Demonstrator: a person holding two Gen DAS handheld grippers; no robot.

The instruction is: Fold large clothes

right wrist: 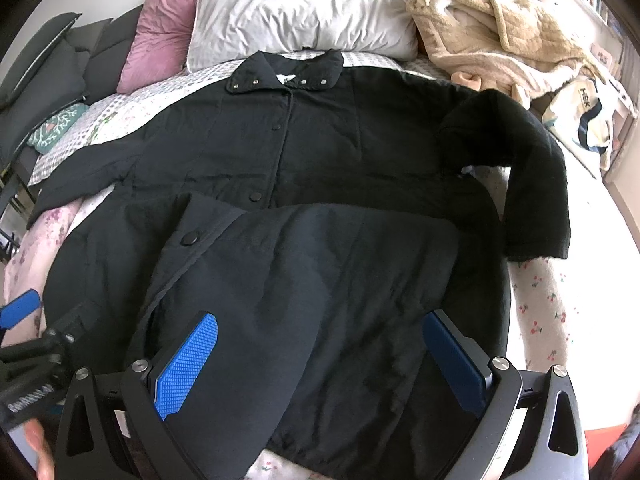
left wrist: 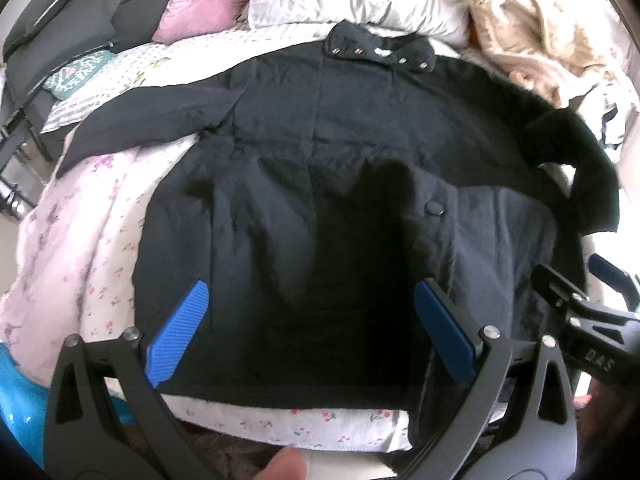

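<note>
A large black snap-front jacket [left wrist: 320,128] lies face up on the bed, collar toward the pillows; it also shows in the right wrist view [right wrist: 320,140]. Its left sleeve [left wrist: 152,116] stretches out to the left. Its right sleeve [right wrist: 536,168] bends down at the right. The lower right front panel [right wrist: 320,280] is folded over. My left gripper [left wrist: 316,328] is open above the jacket's hem, holding nothing. My right gripper [right wrist: 328,360] is open above the folded panel near the hem, and shows at the right edge of the left wrist view [left wrist: 580,308].
The bed has a floral cover [left wrist: 80,248]. A white pillow [right wrist: 304,8] and a pink pillow [right wrist: 164,24] lie at the head. A beige fleece robe [right wrist: 500,36] is heaped at the back right. Dark cushions [left wrist: 68,20] sit at the back left.
</note>
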